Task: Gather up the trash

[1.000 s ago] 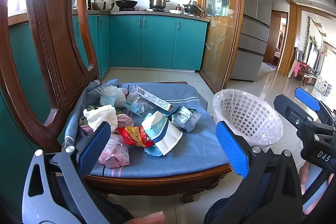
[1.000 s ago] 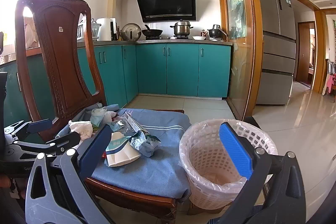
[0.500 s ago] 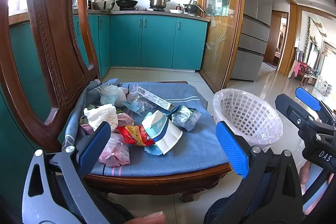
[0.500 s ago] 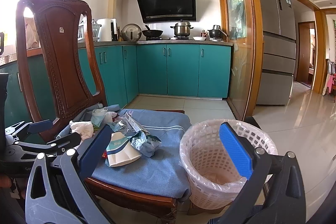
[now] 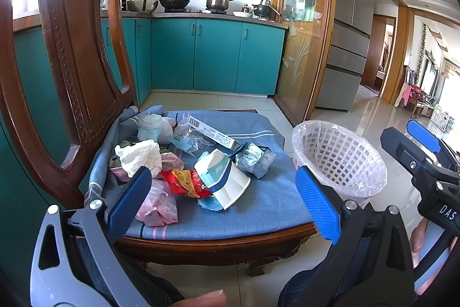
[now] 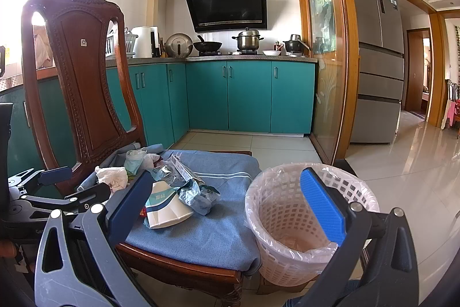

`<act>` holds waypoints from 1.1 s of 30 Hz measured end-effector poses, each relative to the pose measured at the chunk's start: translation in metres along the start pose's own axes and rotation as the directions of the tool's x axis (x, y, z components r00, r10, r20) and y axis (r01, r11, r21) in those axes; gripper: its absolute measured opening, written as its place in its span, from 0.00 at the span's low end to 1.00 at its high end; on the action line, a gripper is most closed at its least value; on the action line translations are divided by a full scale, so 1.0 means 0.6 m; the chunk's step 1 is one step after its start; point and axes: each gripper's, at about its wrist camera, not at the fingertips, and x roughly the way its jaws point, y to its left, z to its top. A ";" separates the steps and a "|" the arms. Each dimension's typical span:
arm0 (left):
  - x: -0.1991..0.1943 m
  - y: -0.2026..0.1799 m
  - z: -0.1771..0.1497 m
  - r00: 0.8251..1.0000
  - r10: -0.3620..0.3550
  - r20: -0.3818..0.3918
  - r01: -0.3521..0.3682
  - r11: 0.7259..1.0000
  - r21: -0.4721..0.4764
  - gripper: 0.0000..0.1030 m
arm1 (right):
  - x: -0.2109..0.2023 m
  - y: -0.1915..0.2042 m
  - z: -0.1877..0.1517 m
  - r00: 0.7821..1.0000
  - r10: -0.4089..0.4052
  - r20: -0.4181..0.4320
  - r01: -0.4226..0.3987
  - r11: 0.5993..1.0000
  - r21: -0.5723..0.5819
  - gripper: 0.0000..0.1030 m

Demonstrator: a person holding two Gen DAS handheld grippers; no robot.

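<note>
Both grippers, left gripper [image 5: 221, 200] & right gripper [image 6: 230, 206], spread apart, holding nothing. Trash heaped at chair seat's [image 5: 258, 209] back-left corner; basket [image 5: 339, 157] beside seat. Paper cup [image 5: 227, 183] prob light, crushable; pinch rim gently.

Crumpled wrappers [image 5: 184, 183] litter the cushion beside a lined basket [image 5: 339, 157].

- "DAS" in white letters on the right gripper [image 5: 431, 160], seen from the left wrist view;
- a barcode on the flat carton [image 5: 211, 132], digits unreadable;
- print on the paper cup [image 6: 166, 209], too blurred to read
</note>
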 end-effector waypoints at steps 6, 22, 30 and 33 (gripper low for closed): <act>0.000 0.003 -0.001 1.000 0.001 -0.002 -0.001 1.000 -0.001 0.97 | -0.002 -0.001 0.000 1.000 -0.002 -0.001 0.002 1.000 0.004 0.98; 0.006 0.009 -0.003 0.999 0.024 -0.031 -0.024 1.000 -0.009 0.97 | -0.001 -0.001 -0.001 1.000 -0.005 -0.007 0.005 1.000 0.010 0.98; 0.031 0.016 -0.005 0.996 0.042 -0.076 -0.044 0.999 -0.019 0.97 | 0.009 -0.003 -0.003 1.000 -0.002 -0.015 0.002 1.000 0.009 0.98; 0.042 0.019 -0.008 0.995 0.048 -0.090 -0.050 0.998 -0.024 0.97 | 0.019 -0.007 -0.005 1.000 -0.002 -0.031 0.002 1.000 0.019 0.98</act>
